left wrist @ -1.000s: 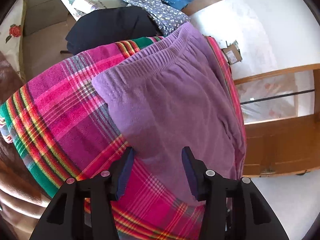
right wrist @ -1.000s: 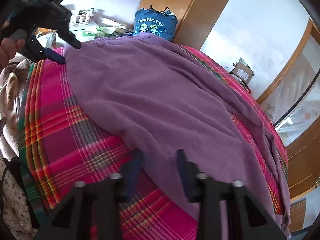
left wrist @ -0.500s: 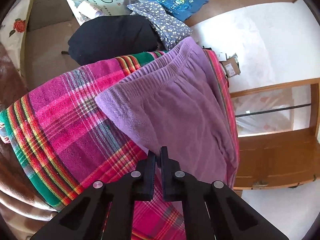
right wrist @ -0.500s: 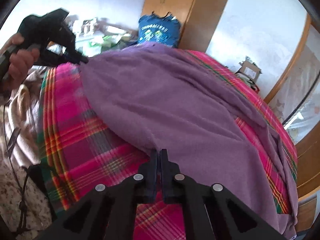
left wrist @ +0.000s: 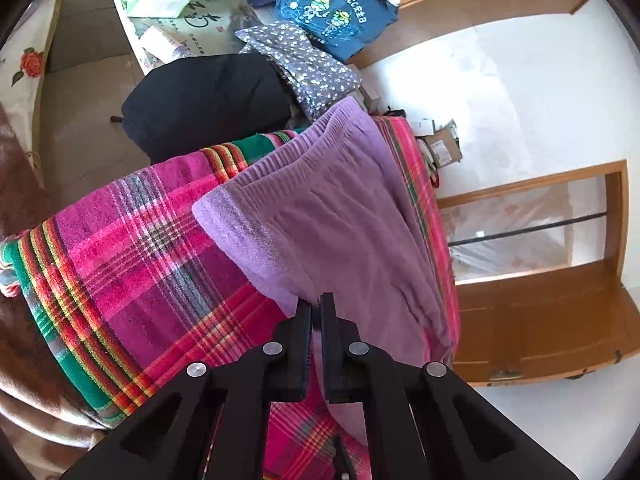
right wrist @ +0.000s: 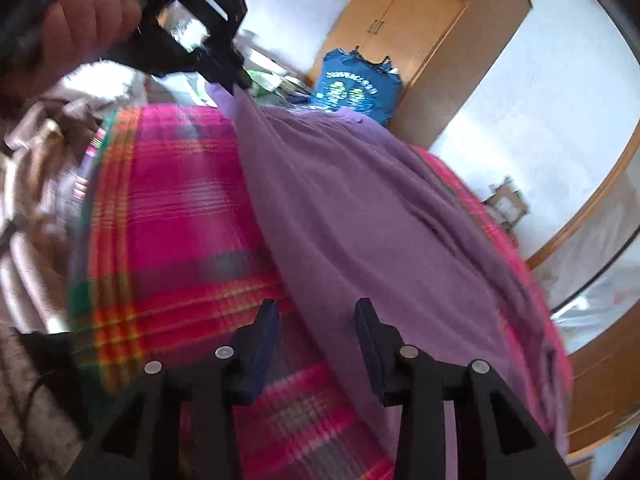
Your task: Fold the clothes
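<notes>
We read "2025" with more pale letters after it on the blue shirt (left wrist: pixel 338 10). We cannot make those letters out.

Black grippers (left wrist: pixel 316 312), silver screws (left wrist: pixel 358 347)

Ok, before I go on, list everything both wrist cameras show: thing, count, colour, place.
purple trousers: 1, purple, spread on the blanket
plaid blanket: 1, pink, green edge, under the trousers
black garment: 1, black, beyond the blanket
dotted cloth: 1, grey-blue, beside the black garment
blue shirt: 1, blue, printed, far end
wardrobe: 1, wooden, behind
cardboard box: 1, brown, floor
left gripper: black, shut on trouser edge
right gripper: black, open over the trousers
hand: 1, holding the left gripper
</notes>
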Demonstrator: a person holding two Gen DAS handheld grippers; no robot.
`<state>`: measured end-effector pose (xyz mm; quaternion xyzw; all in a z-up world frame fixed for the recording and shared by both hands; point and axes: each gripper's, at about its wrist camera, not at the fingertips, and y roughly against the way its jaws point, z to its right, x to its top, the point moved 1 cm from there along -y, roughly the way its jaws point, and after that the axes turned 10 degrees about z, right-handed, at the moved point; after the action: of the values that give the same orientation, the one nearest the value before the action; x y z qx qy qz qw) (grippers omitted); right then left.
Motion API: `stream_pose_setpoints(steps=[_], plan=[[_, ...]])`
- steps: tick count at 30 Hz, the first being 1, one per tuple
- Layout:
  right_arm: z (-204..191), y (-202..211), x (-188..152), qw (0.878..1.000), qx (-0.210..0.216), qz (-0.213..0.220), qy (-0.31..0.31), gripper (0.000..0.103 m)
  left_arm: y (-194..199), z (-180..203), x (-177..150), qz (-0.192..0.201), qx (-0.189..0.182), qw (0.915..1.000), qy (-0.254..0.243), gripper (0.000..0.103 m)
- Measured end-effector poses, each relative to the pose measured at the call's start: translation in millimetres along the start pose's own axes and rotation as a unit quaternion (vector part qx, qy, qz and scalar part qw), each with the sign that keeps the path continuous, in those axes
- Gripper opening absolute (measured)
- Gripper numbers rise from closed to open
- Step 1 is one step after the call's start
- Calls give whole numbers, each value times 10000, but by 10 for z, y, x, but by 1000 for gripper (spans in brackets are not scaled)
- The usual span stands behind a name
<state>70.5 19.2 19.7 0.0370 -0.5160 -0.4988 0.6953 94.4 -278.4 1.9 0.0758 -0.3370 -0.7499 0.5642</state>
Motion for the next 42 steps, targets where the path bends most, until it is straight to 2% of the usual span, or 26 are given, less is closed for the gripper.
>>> stream_pose_setpoints(steps=[3, 6, 8, 9, 10, 12, 15, 16, 21, 29, 36, 42], plan=[[-97, -83, 44, 9995, -226, -28, 197, 38, 18, -37, 24, -24, 9, 10000, 14, 4], [-71, -74, 1, 9989, -352, -174, 261, 17, 0, -72, 16, -74, 42, 10000, -15, 4], [-39, -59, -41, 9986, -409, -256, 237, 14, -12, -96, 10, -110, 64, 9999, -37, 4], [-24, -50, -58, 9986, -417, -267, 186, 8, -20, -125, -3, -135, 112, 9998, -16, 4], [-8, -34, -70, 9986, -430, -265, 141, 6, -32, -149, -14, -177, 103, 9998, 12, 4], [23, -6, -66, 9987, -442, -245, 68, 6, -57, -207, -48, -261, 116, 9996, 63, 4], [61, 51, -25, 9990, -413, -179, -52, 5, -69, -241, -123, -314, 183, 9993, -90, 12], [77, 72, -10, 9990, -403, -155, -96, 5, -69, -250, -144, -323, 205, 9992, -97, 18], [181, 183, 33, 9987, -349, -63, -354, 5, -94, -265, -208, -389, -15, 9992, 69, 30], [231, 264, 46, 9983, -324, 55, -485, 5, -311, -307, -385, -838, -32, 9961, 268, 31], [331, 351, 76, 9961, -319, 195, -796, 5, -316, -224, -482, -903, -154, 9954, 280, 51], [314, 407, 82, 9962, -274, 232, -799, 5, -435, -197, -404, -751, -244, 9956, 508, 52]])
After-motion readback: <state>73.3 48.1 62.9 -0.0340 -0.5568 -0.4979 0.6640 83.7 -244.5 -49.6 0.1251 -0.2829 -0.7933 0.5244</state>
